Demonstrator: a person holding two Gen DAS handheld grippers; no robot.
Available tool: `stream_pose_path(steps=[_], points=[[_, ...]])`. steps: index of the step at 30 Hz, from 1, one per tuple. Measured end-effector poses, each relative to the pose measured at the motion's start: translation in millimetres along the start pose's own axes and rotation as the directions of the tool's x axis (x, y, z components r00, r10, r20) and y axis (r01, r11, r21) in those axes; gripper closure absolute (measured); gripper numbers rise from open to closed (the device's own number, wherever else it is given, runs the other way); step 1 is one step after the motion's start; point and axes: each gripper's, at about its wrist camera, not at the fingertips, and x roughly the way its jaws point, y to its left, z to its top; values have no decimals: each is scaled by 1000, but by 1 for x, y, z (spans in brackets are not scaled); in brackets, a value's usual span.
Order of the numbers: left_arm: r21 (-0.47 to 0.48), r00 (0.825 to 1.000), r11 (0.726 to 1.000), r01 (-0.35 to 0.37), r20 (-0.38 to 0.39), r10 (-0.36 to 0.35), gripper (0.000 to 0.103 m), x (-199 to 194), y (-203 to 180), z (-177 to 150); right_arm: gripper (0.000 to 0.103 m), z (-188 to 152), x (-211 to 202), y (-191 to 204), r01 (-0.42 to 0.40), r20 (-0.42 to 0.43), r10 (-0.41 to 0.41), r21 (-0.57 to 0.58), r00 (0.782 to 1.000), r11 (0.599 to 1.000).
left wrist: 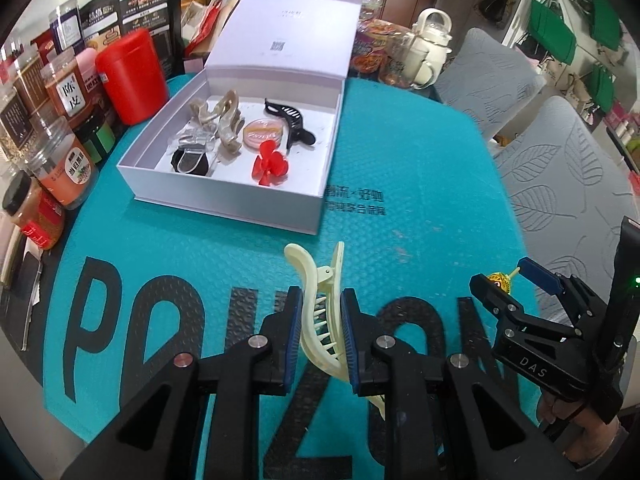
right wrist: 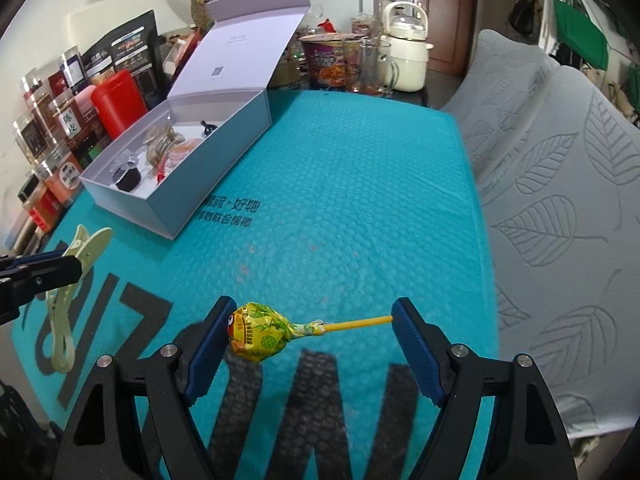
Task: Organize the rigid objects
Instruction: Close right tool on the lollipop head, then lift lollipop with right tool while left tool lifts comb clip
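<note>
Left tool point(left wrist: 318, 334) clamped on cream hair claw point(left wrist: 320, 312), pads across toothed mid-body, clip off teal mat point(left wrist: 420, 184). Likely light, stiff plastic; thin teeth look brittle, so grip spine. Right tool point(right wrist: 312, 344) spread wide, lollipop point(right wrist: 260, 332) spanning pads, wrapper probably slippery, stick thin. White box point(left wrist: 280, 212) ahead on bench, lid open.

Home, lived-in dining area. Counter point(right wrist: 360, 168) under teal bubble mailer, crowded at back with spice jars point(left wrist: 60, 160), red canister point(left wrist: 130, 76), instant-noodle cups point(right wrist: 324, 60), cream kettle point(right wrist: 406, 52). Chairs in grey leaf-pattern covers point(right wrist: 560, 200) alongside. Brown door point(right wrist: 444, 16), bags hanging on wall point(left wrist: 560, 32) behind.
</note>
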Motion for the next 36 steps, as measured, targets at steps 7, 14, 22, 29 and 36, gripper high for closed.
stream_pose_path(steps=[7,14,22,29,36], points=[[3,999,1000,26,39,-26,84,-38,-17,-12,23,-7,-46,-7,-26,23,26,17,999,1000],[7,995,999,33,97,-33,84,-63,-26,-28,23,-12,-75,-5,-61,43,60,13,997,998],[-109,998,993,44,55,-38,84,-46,-12,-49,23,-26,-69,-6,-80,30,80,-1,996,997],[-256,999,966,13,-27,-21,84,-21,6,-74,23,-36,-54,-4,-103,-9,103,-33,995,994],[-331,994,939,-95,-74,75,19,-6,27,-90,23,-42,-42,2,-127,-52,124,-64,991,990]])
